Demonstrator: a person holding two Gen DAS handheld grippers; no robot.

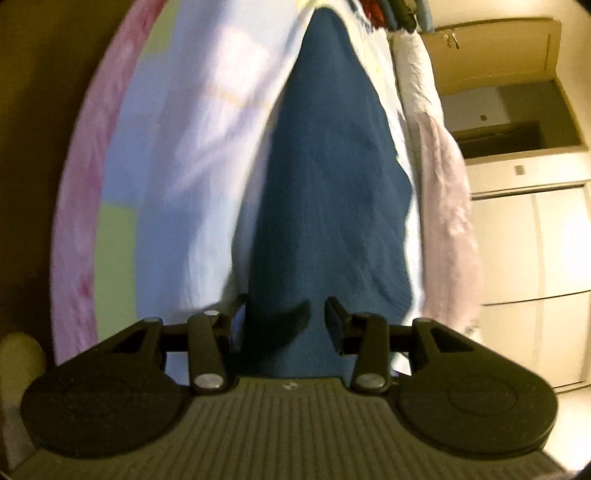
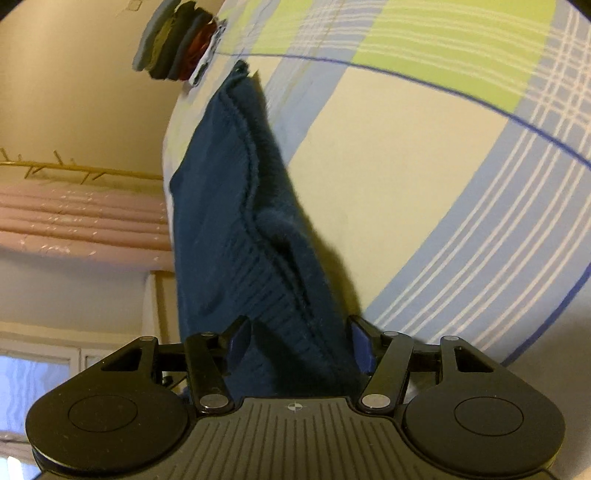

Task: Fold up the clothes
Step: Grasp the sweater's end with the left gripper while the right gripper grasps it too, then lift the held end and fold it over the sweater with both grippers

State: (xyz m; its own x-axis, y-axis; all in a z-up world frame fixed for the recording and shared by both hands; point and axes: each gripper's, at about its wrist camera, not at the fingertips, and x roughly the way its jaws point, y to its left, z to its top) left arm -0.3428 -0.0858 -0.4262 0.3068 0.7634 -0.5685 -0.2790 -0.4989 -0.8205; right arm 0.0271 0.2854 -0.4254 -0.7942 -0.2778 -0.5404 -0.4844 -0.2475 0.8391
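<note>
A dark blue knit garment (image 1: 325, 177) lies on a checked bed sheet (image 1: 192, 147). In the left wrist view it runs from between the fingers of my left gripper (image 1: 286, 314) away up the frame. The jaws stand apart with cloth between them. In the right wrist view the same garment (image 2: 236, 229) shows its ribbed hem and a fold. It fills the gap of my right gripper (image 2: 299, 332), whose jaws also stand apart around the cloth. The sheet (image 2: 424, 155) shows to the right.
A stack of folded clothes (image 2: 177, 44) sits at the far end of the bed, also in the left wrist view (image 1: 395, 13). A pink blanket (image 1: 447, 206) hangs along the bed edge. White cabinets (image 1: 528, 236) and a wall stand beyond.
</note>
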